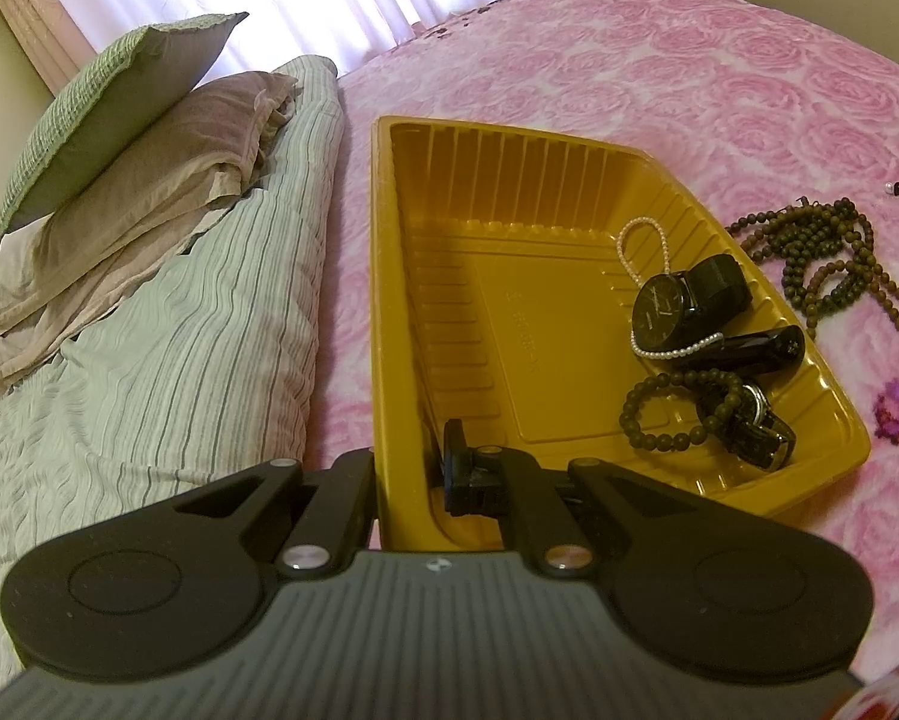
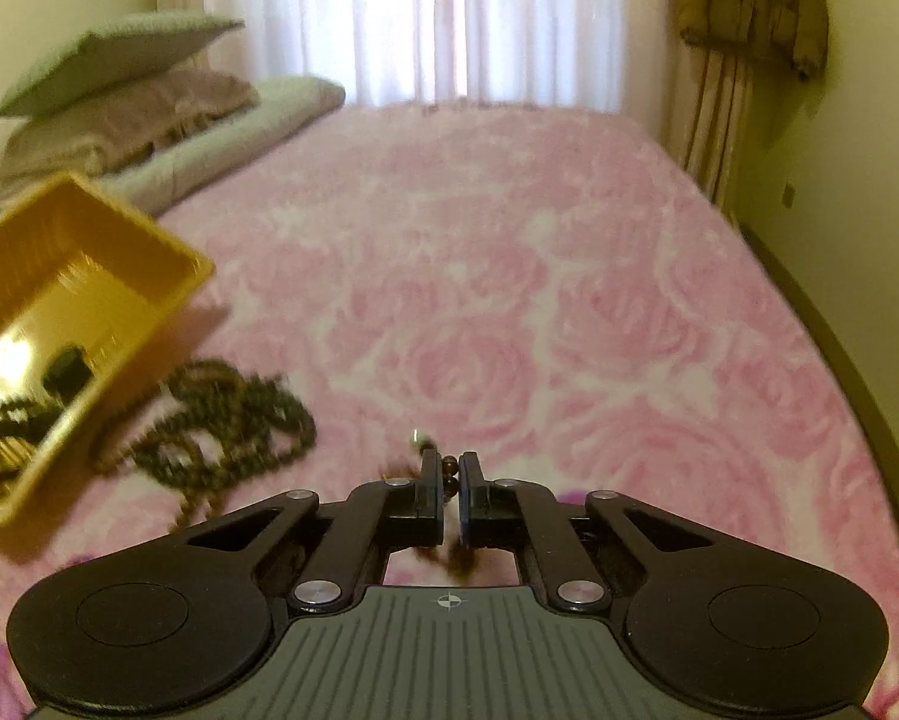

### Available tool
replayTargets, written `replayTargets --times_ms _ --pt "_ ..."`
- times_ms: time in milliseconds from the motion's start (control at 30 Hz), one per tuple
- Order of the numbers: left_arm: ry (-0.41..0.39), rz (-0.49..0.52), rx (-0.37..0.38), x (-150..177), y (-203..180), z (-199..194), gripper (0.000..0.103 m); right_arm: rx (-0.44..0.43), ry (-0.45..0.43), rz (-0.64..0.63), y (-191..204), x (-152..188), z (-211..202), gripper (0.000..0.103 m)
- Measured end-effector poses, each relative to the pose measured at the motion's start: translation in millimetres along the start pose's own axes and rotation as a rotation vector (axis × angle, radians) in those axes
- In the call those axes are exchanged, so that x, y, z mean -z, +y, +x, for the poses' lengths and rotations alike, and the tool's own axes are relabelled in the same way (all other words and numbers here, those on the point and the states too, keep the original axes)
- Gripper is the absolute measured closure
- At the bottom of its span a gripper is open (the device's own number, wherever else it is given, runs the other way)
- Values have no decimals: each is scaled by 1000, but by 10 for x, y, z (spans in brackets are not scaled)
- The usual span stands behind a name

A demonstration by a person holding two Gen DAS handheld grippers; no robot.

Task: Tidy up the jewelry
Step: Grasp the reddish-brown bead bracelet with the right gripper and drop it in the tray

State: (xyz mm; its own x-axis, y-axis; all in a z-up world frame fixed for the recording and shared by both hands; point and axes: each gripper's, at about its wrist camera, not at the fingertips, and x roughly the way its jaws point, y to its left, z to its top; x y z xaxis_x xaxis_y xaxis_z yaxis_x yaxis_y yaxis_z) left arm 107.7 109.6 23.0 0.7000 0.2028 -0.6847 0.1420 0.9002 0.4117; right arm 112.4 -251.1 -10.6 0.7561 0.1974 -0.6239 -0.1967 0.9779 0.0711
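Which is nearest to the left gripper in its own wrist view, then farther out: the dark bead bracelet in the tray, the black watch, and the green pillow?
From the left gripper, clamped on the yellow tray wall:
1. Dark bead bracelet, low right in the tray.
2. Black watch, just beyond it.
3. Green pillow, far upper left on the bedding.

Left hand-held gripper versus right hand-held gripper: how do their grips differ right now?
The left hand-held gripper is clamped on the near wall of the yellow tray, one finger outside, one inside; the right hand-held gripper pinches a small string of reddish-brown beads above the pink bedspread. The left wrist view is sharp; the right wrist view is motion-blurred. Both are shut on something.
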Motion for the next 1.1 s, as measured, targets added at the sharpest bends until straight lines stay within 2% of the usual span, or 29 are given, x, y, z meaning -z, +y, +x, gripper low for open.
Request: replayTargets --times_ms 267,533,833,1100 --pt "-1 0 0 -1 -1 -3 99 -31 -38 -24 64 -208 -158 98" --pt "-4 4 0 -34 -20 -28 99 -128 -52 -50 334 -375 -157 98" --pt "-10 4 4 -43 -9 -39 99 -288 -78 -112 928 -666 -159 98" --pt "-13 6 7 -34 -1 -41 99 -435 -52 -209 1637 -849 -13 98"
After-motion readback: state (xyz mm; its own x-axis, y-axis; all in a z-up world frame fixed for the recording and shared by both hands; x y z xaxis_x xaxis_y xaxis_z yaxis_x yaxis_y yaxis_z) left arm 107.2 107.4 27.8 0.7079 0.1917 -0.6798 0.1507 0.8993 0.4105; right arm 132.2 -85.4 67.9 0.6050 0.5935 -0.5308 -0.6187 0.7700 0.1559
